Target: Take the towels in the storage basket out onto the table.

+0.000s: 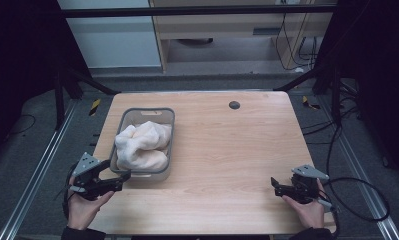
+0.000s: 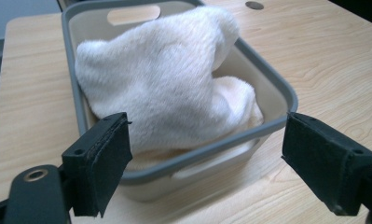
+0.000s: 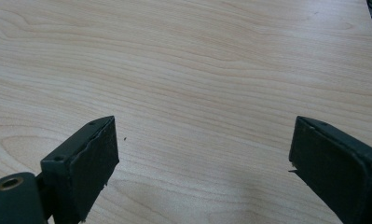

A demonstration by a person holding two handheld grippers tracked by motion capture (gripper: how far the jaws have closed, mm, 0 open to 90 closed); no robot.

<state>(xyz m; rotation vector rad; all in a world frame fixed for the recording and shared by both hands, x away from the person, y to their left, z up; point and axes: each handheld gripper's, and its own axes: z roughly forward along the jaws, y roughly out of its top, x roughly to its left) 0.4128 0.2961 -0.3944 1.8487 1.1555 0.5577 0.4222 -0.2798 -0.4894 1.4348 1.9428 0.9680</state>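
White fluffy towel [image 1: 142,145] is sitting bunched in the grey basket [image 1: 171,150], on the left half of the wooden table [image 1: 227,150]. It's heaped above the rim, folds loose, one lobe rising toward the far handle slot, another sagging toward the near wall. Nap is looking thick and soft, so it's going to compress a lot under the pads and drag the rest of the pile along.

The left gripper view is looking straight at it: towel [image 2: 169,88] filling most of the basket [image 2: 267,84], near rim sitting between the two jaws.

Left gripper [image 1: 114,180] is hovering at the basket's near left corner, jaws spread wide, holding nothing, not touching the cloth as far as I'm seeing. Right gripper [image 1: 279,189] is idling well apart on the right side of the table, jaws also wide apart and empty, looking down on bare table [image 3: 197,70].

My read: this is the approach step, with the left side reaching for the towel and no grasp made yet.

Next move is calling for lifting over the near rim, dropping the pads onto the top fold, and pinching a good bite of cloth rather than surface fuzz. Risk: jaws catching the basket wall and dragging the basket, since nothing is bracing it. The right gripper could be steadying it.
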